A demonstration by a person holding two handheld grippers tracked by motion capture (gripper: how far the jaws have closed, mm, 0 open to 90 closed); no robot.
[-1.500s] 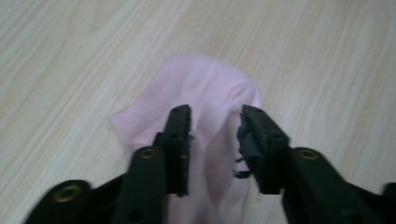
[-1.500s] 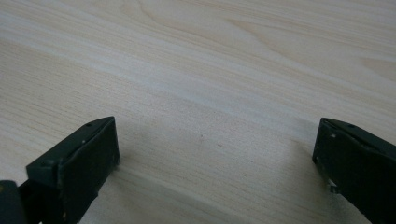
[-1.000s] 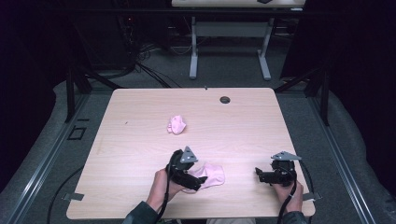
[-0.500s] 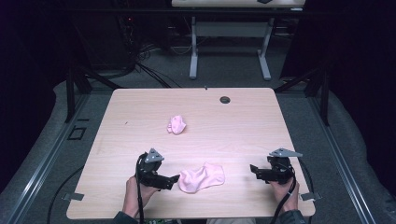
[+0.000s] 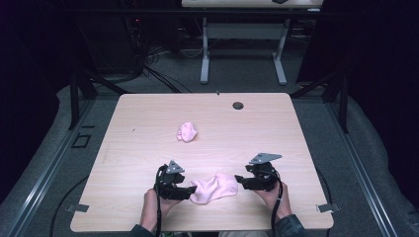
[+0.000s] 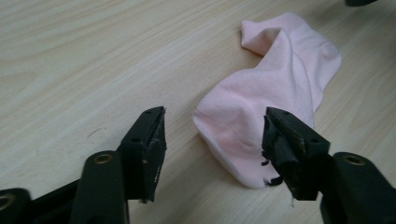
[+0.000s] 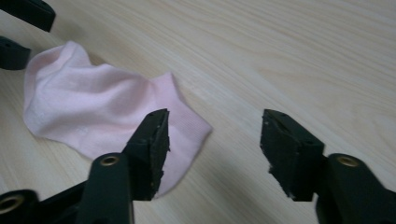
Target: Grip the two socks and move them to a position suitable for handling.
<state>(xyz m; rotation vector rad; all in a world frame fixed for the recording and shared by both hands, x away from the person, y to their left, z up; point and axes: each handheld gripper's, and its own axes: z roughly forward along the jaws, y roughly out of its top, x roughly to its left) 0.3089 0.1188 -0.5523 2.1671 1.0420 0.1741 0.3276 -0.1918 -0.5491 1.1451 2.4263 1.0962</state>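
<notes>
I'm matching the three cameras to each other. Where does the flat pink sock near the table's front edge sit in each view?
High view: flat pink sock lies between both grippers, near the front edge.
Left gripper view: centre to upper right, its near end between the jaws.
Right gripper view: left half, behind the left jaw.
Shared landmark: the wooden table.

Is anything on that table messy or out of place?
One pink sock sits scrunched into a small ball near the middle of the table, apart from the flat pink sock that lies rumpled at the near edge between the left gripper and the right gripper. Nothing looks spilled or damaged.
</notes>
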